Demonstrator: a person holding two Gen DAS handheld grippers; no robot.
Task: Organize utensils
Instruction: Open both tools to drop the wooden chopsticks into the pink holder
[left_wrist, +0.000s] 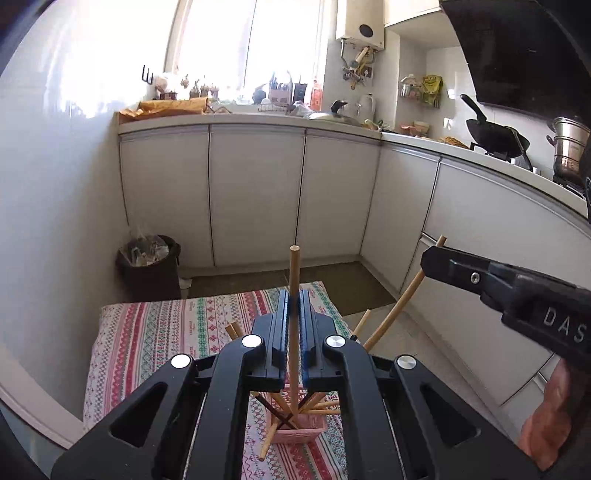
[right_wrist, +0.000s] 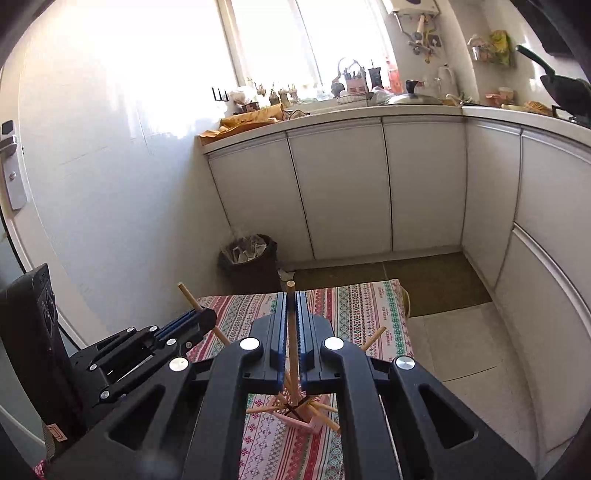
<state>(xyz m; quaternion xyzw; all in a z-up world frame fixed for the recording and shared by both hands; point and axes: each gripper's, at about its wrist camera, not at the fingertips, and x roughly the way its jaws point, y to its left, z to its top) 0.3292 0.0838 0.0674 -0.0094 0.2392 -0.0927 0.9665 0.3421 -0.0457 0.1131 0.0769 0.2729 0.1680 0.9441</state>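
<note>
Wooden chopsticks fan over the small pink plastic basket (left_wrist: 299, 430); left gripper (left_wrist: 294, 306) and right gripper (right_wrist: 291, 310) each pinch one chopstick upright near the table (left_wrist: 147, 332) edge.

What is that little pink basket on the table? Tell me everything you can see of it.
The pink basket looks like plastic with slatted, latticed walls. It is small and rectangular and sits on the striped tablecloth. Wooden chopsticks and one dark one fan out of it in all directions, several leaning over its rim. Both hand-held grippers partly hide it.

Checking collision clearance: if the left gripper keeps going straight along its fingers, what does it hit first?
Likely nothing close: the left gripper, shut on a chopstick, points over the tablecloth's far edge toward the lower cabinets. Depth is unclear.
</note>
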